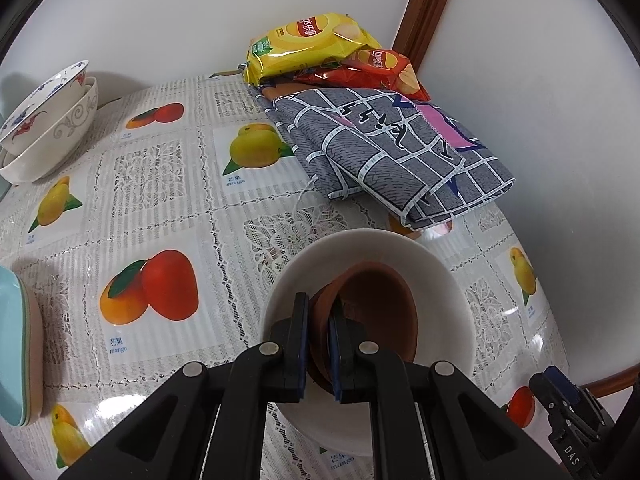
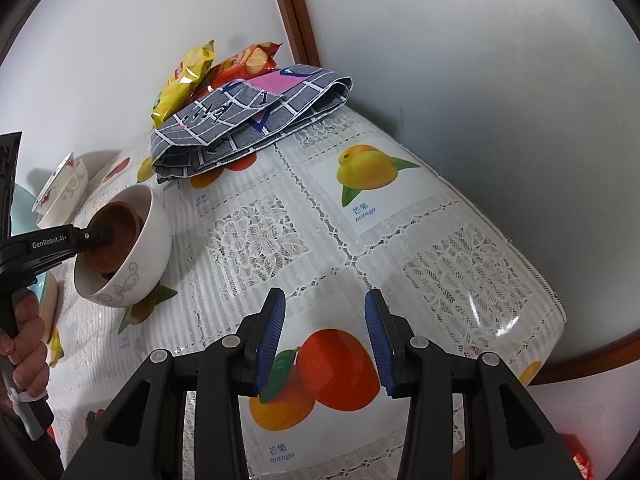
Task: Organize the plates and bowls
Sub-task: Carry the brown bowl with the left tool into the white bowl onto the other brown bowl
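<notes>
Surface: tabletop (image 2: 460, 240) under a glossy lace cloth printed with mangoes, white walls behind.
White bowl: plain white ceramic bowl (image 1: 440, 304) holds a small brown clay bowl (image 1: 380, 304), tilted.
Left hand-held gripper (image 1: 319, 344): clamped on the brown clay bowl's rim.
Right hand-held gripper (image 2: 324, 336): jaws apart, holding nothing, over bare cloth.
Far left: two stacked patterned white bowls (image 1: 52, 120); pale turquoise plates (image 1: 16, 344).
Back: folded grey checked cloth (image 1: 384, 152), yellow and red crisp bags (image 1: 316, 46).

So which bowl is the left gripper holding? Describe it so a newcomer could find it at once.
On the mango-print tablecloth, look nearest the camera, in front of the folded grey checked cloth, for the white bowl. Nested inside it is the brown bowl, its rim pinched by the left gripper. It is the only brown, unpatterned bowl.
</notes>
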`<state>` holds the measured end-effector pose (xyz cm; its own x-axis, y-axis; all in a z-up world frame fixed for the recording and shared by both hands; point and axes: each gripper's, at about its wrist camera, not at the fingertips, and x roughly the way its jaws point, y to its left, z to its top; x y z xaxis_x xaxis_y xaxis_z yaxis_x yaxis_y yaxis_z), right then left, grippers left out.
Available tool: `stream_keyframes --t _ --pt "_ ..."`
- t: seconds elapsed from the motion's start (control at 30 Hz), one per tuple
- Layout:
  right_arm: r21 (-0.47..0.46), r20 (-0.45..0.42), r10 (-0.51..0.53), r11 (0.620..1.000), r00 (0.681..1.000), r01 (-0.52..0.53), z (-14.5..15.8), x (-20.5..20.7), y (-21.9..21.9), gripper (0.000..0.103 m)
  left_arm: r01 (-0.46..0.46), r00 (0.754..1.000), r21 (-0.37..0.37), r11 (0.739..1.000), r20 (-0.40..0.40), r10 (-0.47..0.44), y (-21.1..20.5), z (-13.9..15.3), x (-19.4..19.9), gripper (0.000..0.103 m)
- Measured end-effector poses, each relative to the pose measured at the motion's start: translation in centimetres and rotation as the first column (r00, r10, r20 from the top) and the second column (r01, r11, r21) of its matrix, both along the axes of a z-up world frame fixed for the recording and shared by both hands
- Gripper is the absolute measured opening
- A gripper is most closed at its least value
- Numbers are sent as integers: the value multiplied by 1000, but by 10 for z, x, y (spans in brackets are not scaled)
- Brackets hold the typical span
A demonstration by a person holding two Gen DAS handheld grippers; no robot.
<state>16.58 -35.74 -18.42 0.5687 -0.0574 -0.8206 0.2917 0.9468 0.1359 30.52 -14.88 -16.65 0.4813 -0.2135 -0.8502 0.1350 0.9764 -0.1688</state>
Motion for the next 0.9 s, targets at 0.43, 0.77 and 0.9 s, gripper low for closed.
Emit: stream_keyframes --t 0.43,0.77,0.9 --pt "-8 -5 18 1000 1000 -18 2 3 10 41 26 1000 2 1000 13 -26 -4 -1 -2 10" --pt "-10 -1 8 1000 1000 -8 7 2 11 41 48 999 15 999 13 -48 -5 -1 -4 12" --pt "-18 0 10 1000 1000 -10 9 0 12 41 52 999 18 999 5 -52 -5 -1 -5 12"
